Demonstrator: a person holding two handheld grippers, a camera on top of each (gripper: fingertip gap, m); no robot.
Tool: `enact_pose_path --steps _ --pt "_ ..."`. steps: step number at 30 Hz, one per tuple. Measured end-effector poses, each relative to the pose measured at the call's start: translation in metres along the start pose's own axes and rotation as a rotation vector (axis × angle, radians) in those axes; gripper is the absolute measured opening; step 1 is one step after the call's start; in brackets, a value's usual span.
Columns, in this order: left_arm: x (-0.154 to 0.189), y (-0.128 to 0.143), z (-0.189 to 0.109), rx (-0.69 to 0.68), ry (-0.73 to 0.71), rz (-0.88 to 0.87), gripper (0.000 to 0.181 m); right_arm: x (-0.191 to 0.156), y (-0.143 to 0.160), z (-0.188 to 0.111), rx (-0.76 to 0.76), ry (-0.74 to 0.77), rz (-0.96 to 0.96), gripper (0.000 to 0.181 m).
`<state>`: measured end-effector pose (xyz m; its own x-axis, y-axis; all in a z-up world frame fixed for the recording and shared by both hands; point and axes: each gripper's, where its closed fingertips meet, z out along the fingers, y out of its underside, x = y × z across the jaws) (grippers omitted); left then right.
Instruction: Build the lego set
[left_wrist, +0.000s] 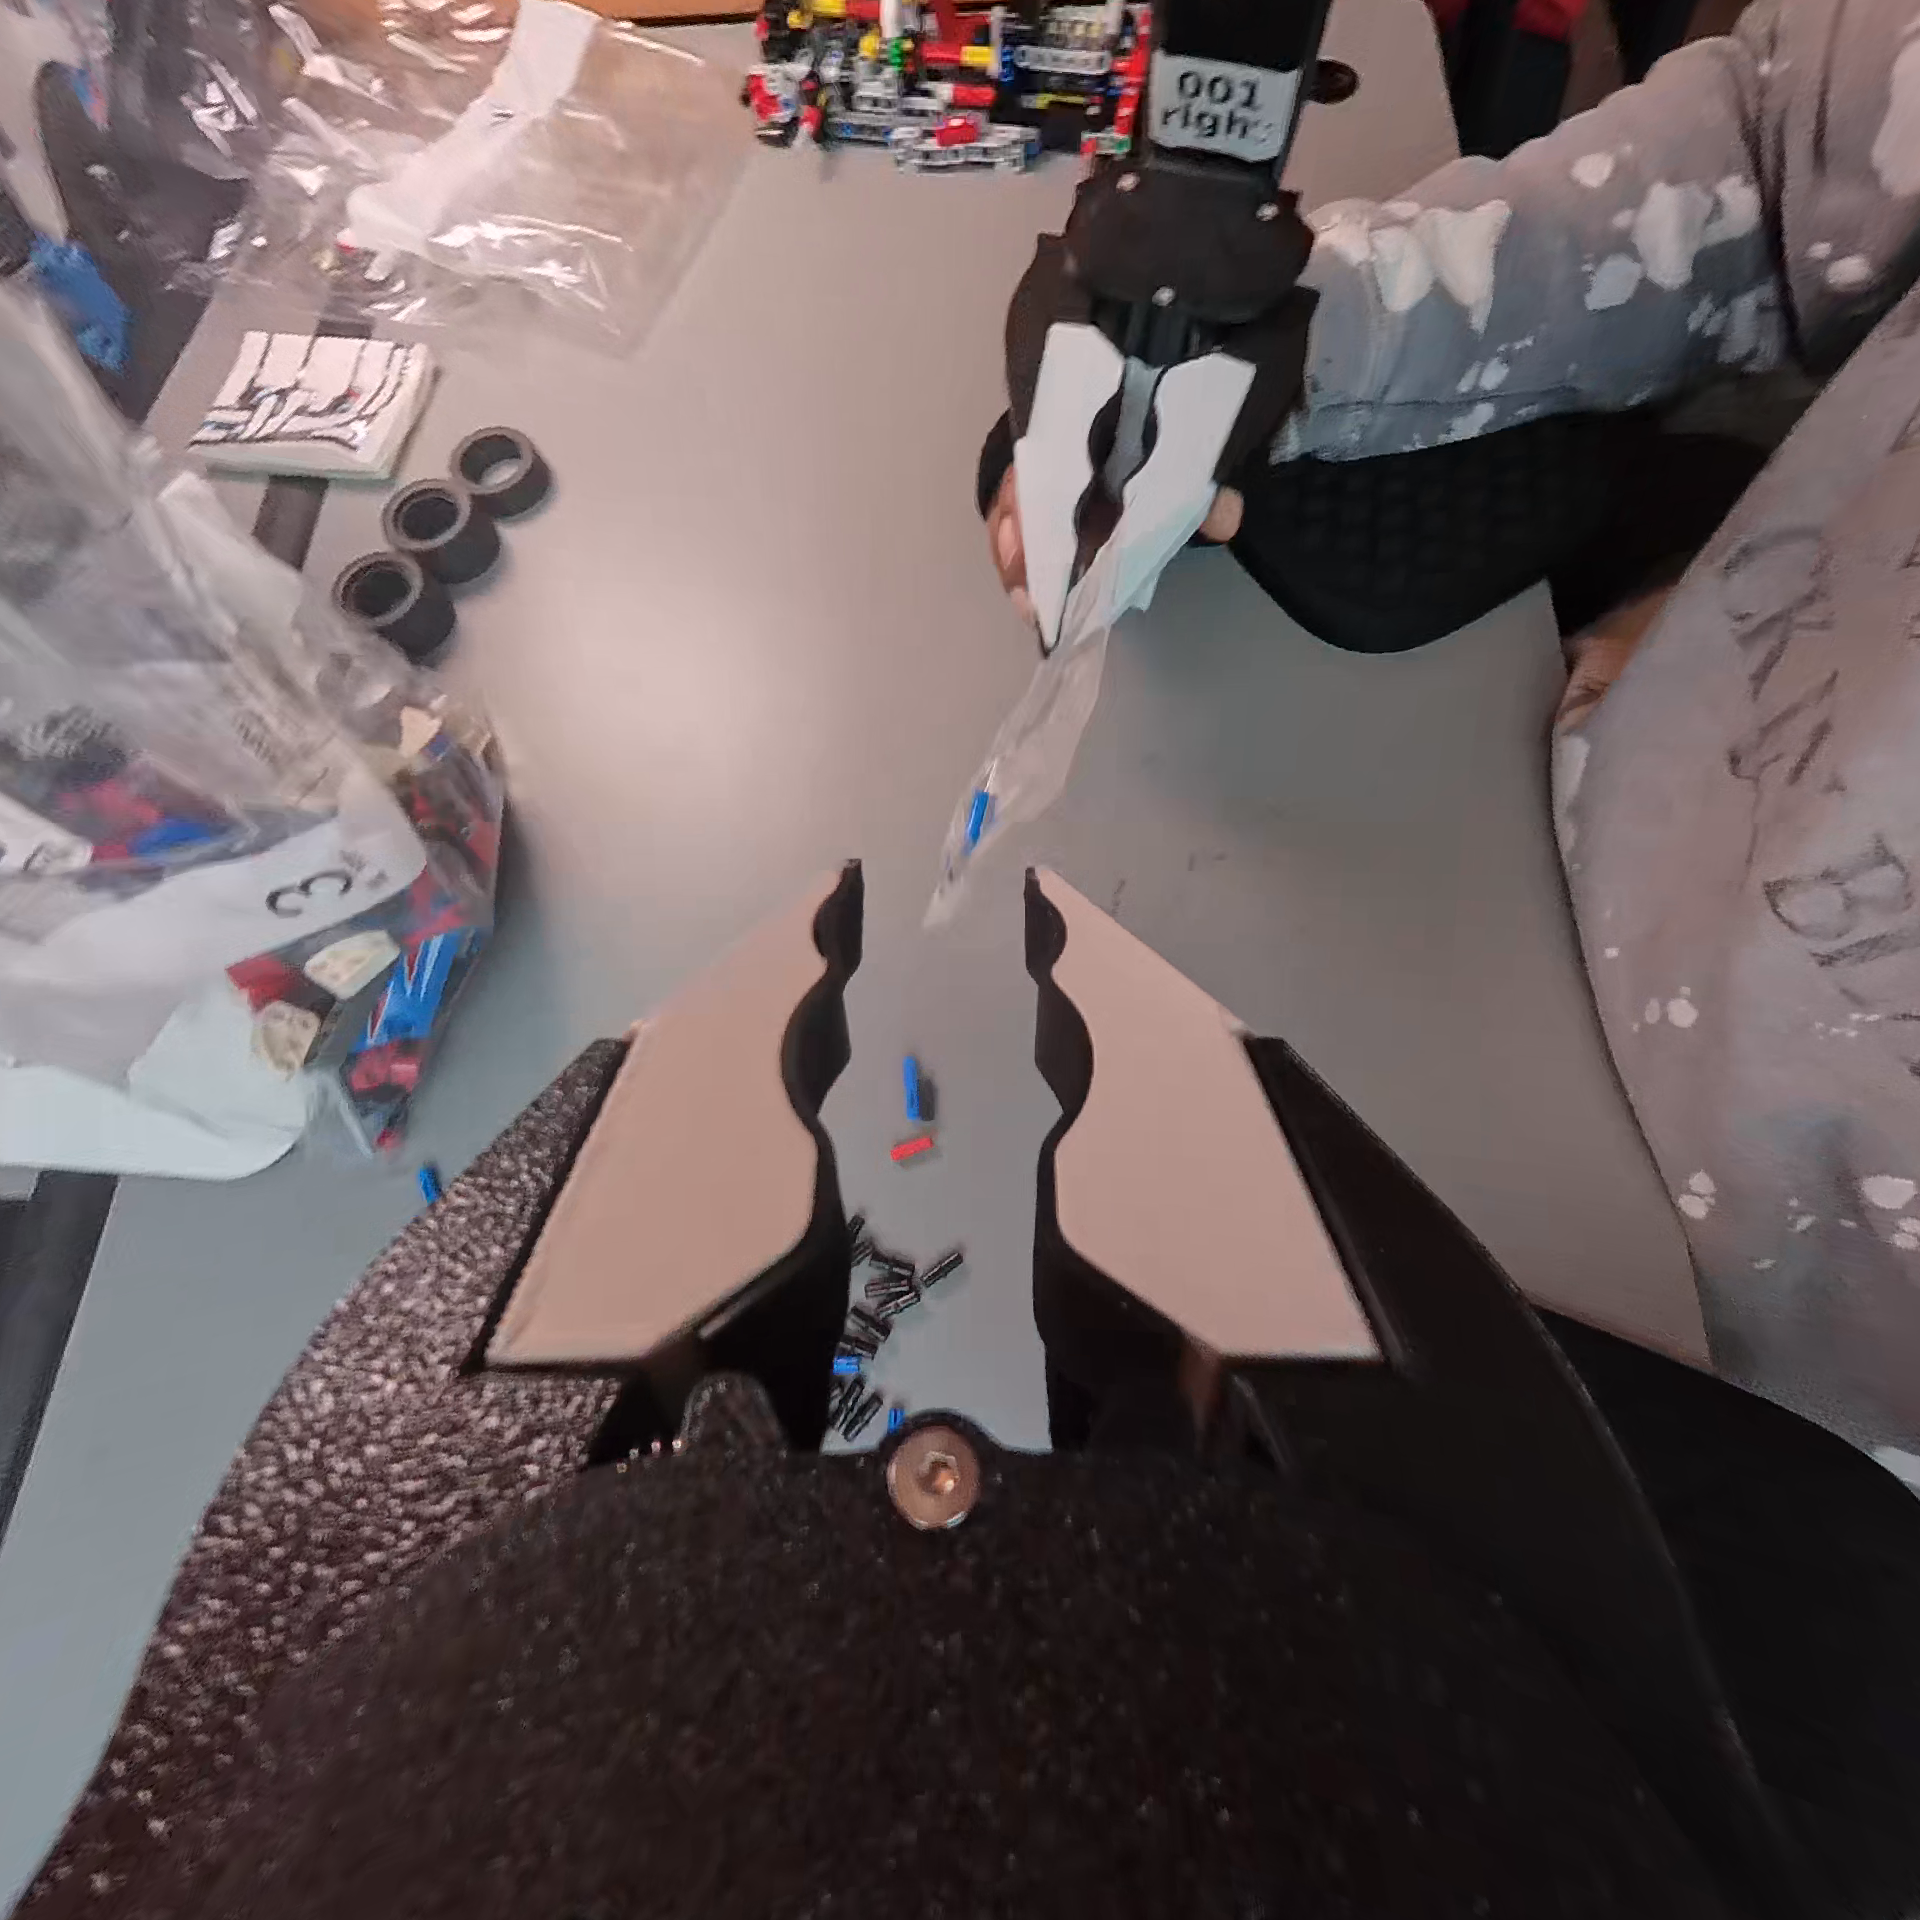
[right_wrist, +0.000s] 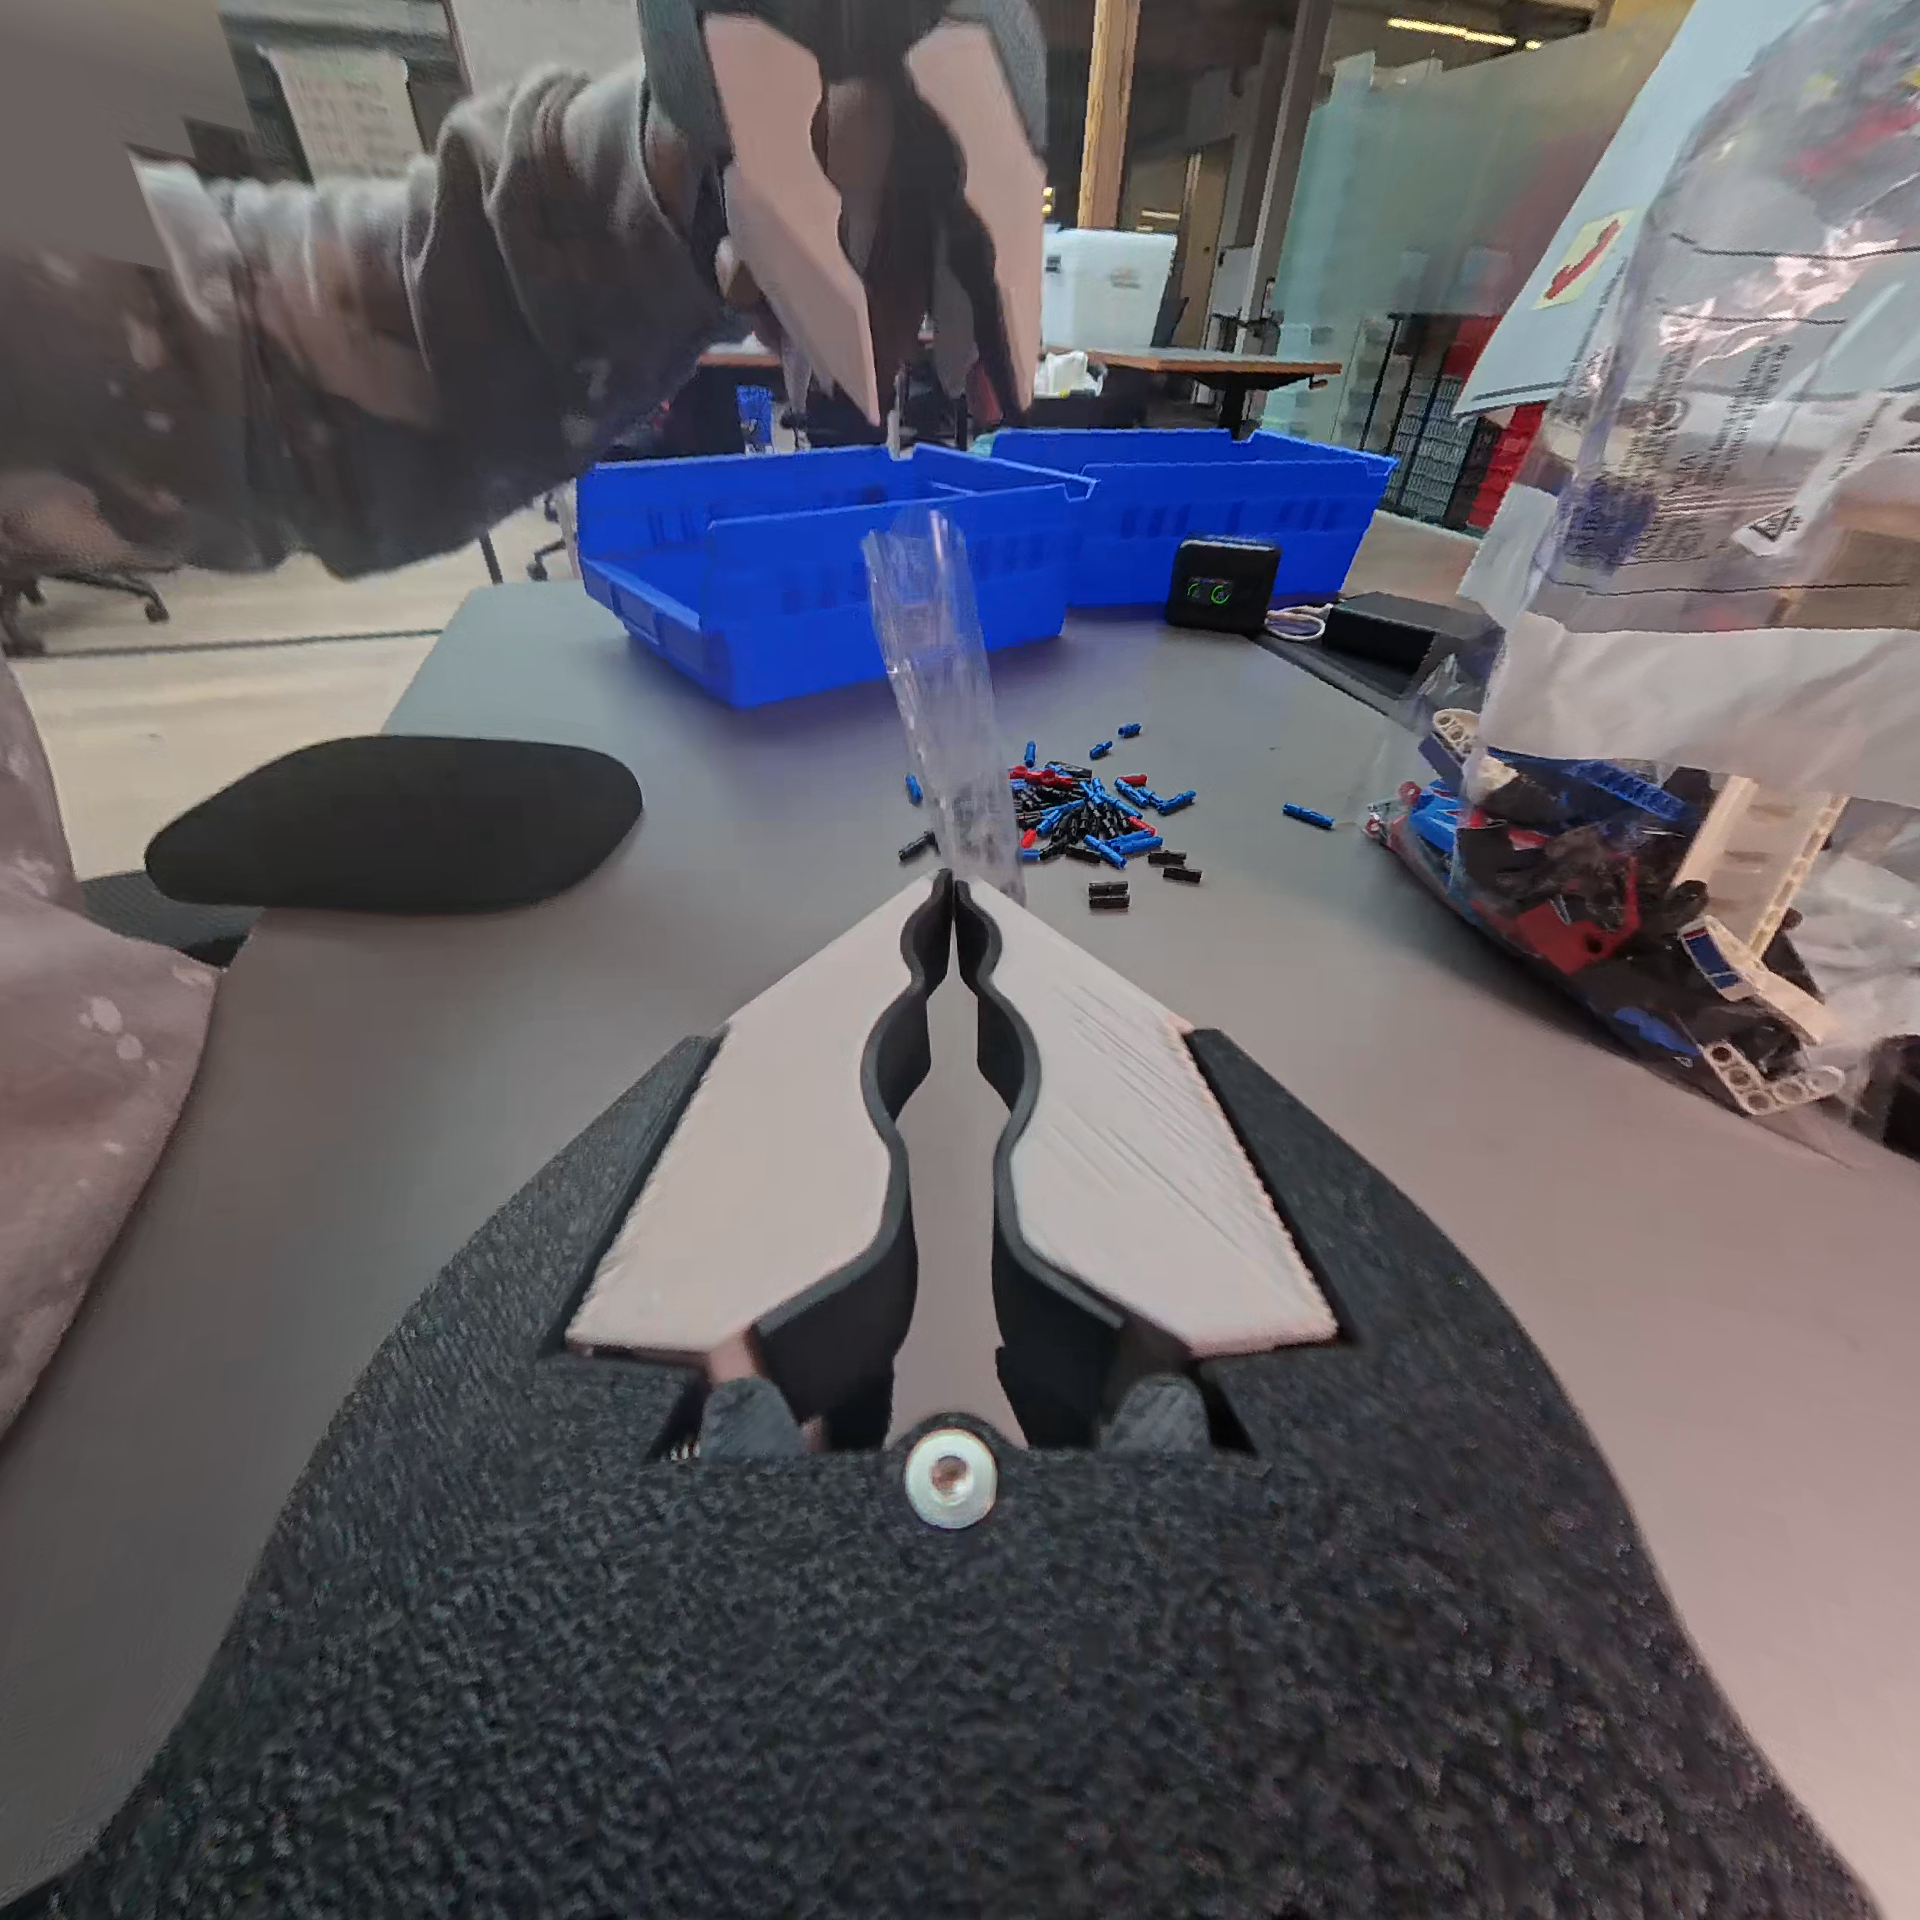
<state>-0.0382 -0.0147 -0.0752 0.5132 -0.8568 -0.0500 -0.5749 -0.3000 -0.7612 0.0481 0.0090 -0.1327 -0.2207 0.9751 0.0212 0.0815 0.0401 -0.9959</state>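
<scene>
My right gripper (right_wrist: 951, 885) is shut on one end of a small clear plastic bag (right_wrist: 935, 665) and holds it above the grey table (right_wrist: 1351, 1195). In the left wrist view the right gripper (left_wrist: 1081, 608) holds the bag (left_wrist: 1023, 748) hanging, with a blue pin (left_wrist: 977, 821) inside. My left gripper (left_wrist: 942, 875) is open, its fingertips either side of the bag's free end without gripping it. It also shows in the right wrist view (right_wrist: 940, 416). A pile of small black, blue and red pins (right_wrist: 1091, 821) lies on the table, under my left gripper (left_wrist: 894, 1288).
Three black tyres (left_wrist: 447, 520), a sticker sheet (left_wrist: 312, 405) and a bag of parts (left_wrist: 364, 956) lie left. A part-built model (left_wrist: 935, 94) stands at the back. Blue bins (right_wrist: 831, 592), a black device (right_wrist: 1221, 587) and more bags of parts (right_wrist: 1579, 894) are beyond the pins. About 12 cm separates my left fingertips from my right.
</scene>
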Motion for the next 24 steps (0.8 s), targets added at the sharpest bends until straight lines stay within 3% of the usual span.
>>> enact_pose_path --steps 3,8,13,24 --pt "-0.014 0.05 0.009 -0.069 -0.089 -0.099 0.03 0.011 -0.008 -0.006 0.05 0.025 0.063 0.0" --pt "-0.009 0.132 0.061 -0.234 -0.133 -0.2 0.027 0.025 -0.007 -0.01 0.058 0.08 0.09 0.0" --pt "-0.01 0.139 0.083 -0.232 -0.126 -0.2 0.021 0.024 -0.002 -0.007 0.041 0.079 0.097 0.0" --pt "-0.012 0.142 0.089 -0.288 -0.078 -0.214 0.011 0.022 -0.001 -0.006 0.028 0.077 0.095 0.0"
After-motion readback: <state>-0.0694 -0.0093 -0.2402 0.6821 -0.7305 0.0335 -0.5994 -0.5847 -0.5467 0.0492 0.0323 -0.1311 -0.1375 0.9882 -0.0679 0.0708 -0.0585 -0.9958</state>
